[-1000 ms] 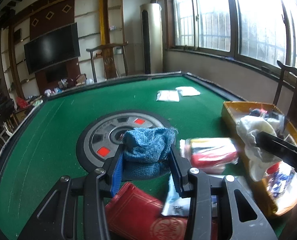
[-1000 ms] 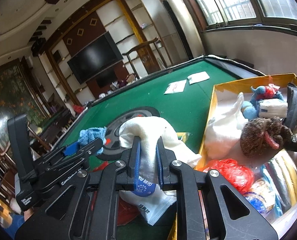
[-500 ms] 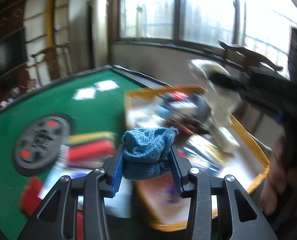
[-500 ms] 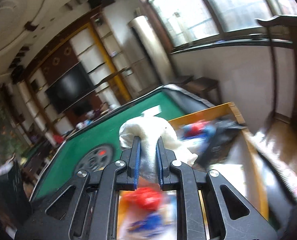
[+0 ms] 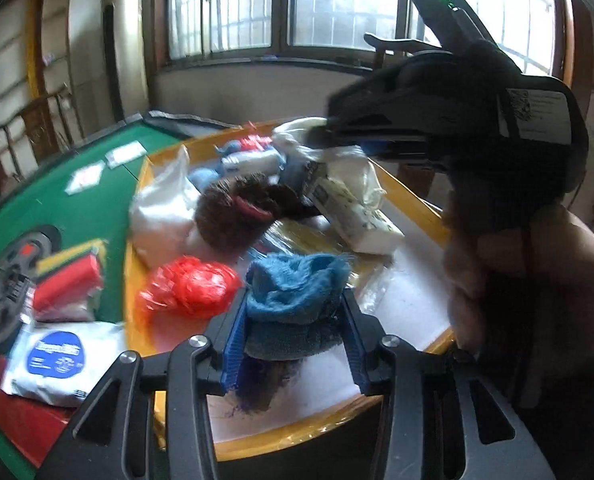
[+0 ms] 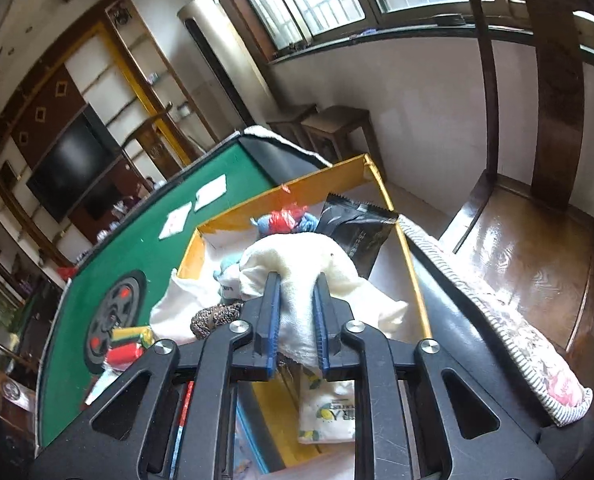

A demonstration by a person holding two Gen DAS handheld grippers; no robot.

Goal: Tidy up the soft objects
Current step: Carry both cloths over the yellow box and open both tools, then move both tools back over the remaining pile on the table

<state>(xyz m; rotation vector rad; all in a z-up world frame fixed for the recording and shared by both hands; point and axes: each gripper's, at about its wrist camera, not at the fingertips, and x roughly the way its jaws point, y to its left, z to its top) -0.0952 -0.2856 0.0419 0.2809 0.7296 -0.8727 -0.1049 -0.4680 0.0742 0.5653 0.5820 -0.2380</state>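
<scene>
Left wrist: left gripper (image 5: 293,332) clamped on one blue knitted cloth (image 5: 297,284), held over the near edge of the yellow box (image 5: 135,216), free floor below | Right wrist: right gripper (image 6: 297,320) pinching one white cloth (image 6: 309,268), over the box's middle, drooping right; both arms equally near the drop.

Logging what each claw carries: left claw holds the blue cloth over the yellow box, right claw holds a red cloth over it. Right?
Not quite. The right claw holds a white cloth, not red, as the right wrist view shows. The left claw does hold the blue cloth over the yellow box.
</scene>
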